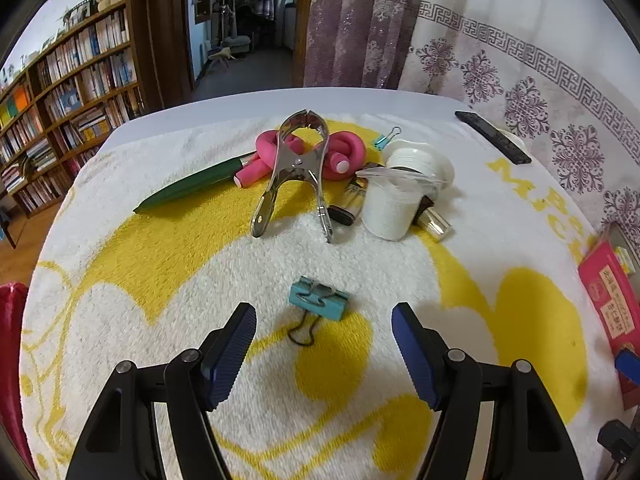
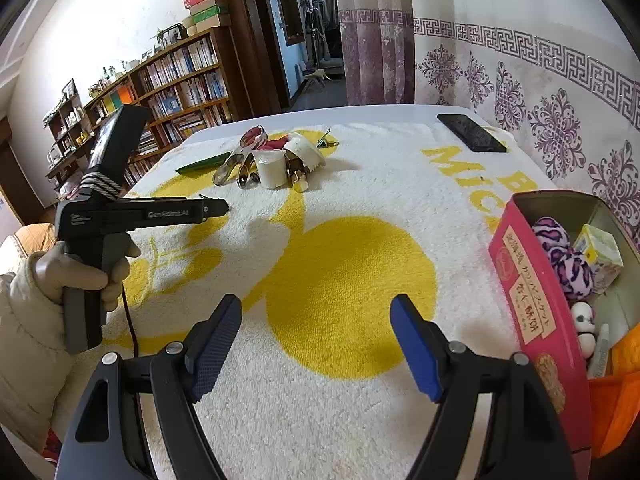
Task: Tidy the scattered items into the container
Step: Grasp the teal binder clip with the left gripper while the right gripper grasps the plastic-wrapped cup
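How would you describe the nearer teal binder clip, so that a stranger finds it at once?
Start from the white and yellow towel covering the table, then find the cluster of items around the large silver clamp. The teal binder clip lies alone on the towel, nearer than that cluster, just ahead of the open left gripper. The other, smaller teal clip lies behind the cluster.

Teal binder clip [image 1: 319, 295] — flat, on towel [image 1: 160, 248]

Room behind the table
A bookshelf [image 1: 72, 92] packed with books, patterned curtains [image 1: 520, 80], and a black phone [image 2: 471, 133] on the towel [image 2: 320, 360].
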A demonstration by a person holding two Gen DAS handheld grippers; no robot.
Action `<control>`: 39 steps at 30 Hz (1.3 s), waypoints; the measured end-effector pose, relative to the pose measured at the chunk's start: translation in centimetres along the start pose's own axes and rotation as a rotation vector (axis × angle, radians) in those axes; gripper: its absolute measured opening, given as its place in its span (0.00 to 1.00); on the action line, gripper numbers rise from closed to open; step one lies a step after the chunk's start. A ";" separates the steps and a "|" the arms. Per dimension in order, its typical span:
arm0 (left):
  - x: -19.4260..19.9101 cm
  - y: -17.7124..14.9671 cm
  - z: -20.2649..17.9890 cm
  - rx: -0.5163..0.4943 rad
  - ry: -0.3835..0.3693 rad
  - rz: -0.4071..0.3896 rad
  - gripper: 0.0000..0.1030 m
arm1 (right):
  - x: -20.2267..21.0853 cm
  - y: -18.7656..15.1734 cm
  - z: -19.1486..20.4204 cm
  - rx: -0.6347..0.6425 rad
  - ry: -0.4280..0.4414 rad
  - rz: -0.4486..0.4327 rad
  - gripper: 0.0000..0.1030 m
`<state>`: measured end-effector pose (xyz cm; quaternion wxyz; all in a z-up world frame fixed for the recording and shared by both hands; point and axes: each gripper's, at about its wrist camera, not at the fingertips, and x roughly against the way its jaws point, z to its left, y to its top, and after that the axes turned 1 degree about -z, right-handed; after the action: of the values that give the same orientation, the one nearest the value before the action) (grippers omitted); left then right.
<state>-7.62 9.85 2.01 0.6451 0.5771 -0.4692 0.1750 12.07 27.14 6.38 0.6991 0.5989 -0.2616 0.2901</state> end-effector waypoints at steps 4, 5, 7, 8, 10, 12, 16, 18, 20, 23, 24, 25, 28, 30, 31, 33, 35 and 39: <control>-1.0 0.3 0.1 0.002 0.011 0.000 0.70 | -0.3 0.0 -0.3 -0.008 0.005 0.008 0.78; -1.1 0.3 0.2 0.002 0.012 -0.001 0.70 | -0.4 -0.1 -0.4 -0.011 0.006 0.010 0.78; -1.6 0.4 0.1 -0.004 0.016 0.004 0.70 | -0.5 0.0 -0.5 -0.016 0.007 0.014 0.78; -1.8 0.3 0.0 -0.010 0.020 0.006 0.69 | -0.6 0.0 -0.6 -0.018 0.008 0.015 0.78; -2.1 0.2 -0.3 -0.033 0.044 -0.002 0.63 | -0.7 0.0 -0.6 -0.020 0.008 0.018 0.78; -2.1 0.2 -0.5 -0.048 0.044 -0.007 0.51 | -0.9 0.0 -0.7 -0.021 0.007 0.020 0.78; -2.0 0.3 -0.4 -0.039 0.027 -0.016 0.36 | -1.1 0.0 -0.4 -0.017 0.008 0.026 0.78; -1.8 0.2 -0.3 -0.036 0.026 -0.017 0.36 | -1.1 0.0 -0.2 -0.013 0.006 0.027 0.78; -1.6 0.1 -0.3 -0.034 0.028 -0.016 0.36 | -1.0 0.2 0.0 -0.007 0.008 0.025 0.78; -1.3 0.0 -0.3 -0.032 0.029 -0.012 0.36 | -1.1 0.9 0.2 -0.009 0.028 0.023 0.78; -1.0 -0.1 -0.2 -0.030 0.030 -0.014 0.36 | -1.2 1.3 0.3 -0.008 0.034 0.022 0.78; -0.6 -0.3 -0.1 -0.029 0.031 -0.015 0.36 | -1.5 1.7 0.4 -0.006 0.039 0.023 0.78; 0.8 -0.6 0.3 -0.022 0.030 -0.030 0.36 | -2.4 2.7 0.5 -0.011 0.057 0.036 0.78; 1.8 -0.9 0.6 -0.017 0.027 -0.046 0.36 | -3.6 3.6 0.6 -0.023 0.076 0.055 0.78; 2.4 -1.0 0.8 -0.012 0.024 -0.055 0.36 | -4.1 3.9 0.7 -0.027 0.080 0.062 0.78; 3.0 -1.0 1.1 0.002 0.017 -0.069 0.36 | -5.1 4.6 0.8 -0.031 0.085 0.075 0.78; 3.6 -1.2 1.4 0.016 0.008 -0.079 0.36 | -6.2 5.5 0.8 -0.051 0.094 0.088 0.76; 4.1 -1.2 1.8 0.022 -0.017 -0.093 0.36 | -8.1 7.0 1.1 -0.077 0.121 0.102 0.71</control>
<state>-5.41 6.62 4.47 0.6421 0.6070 -0.4453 0.1452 1.40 26.09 5.58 0.7206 0.5387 -0.2599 0.3507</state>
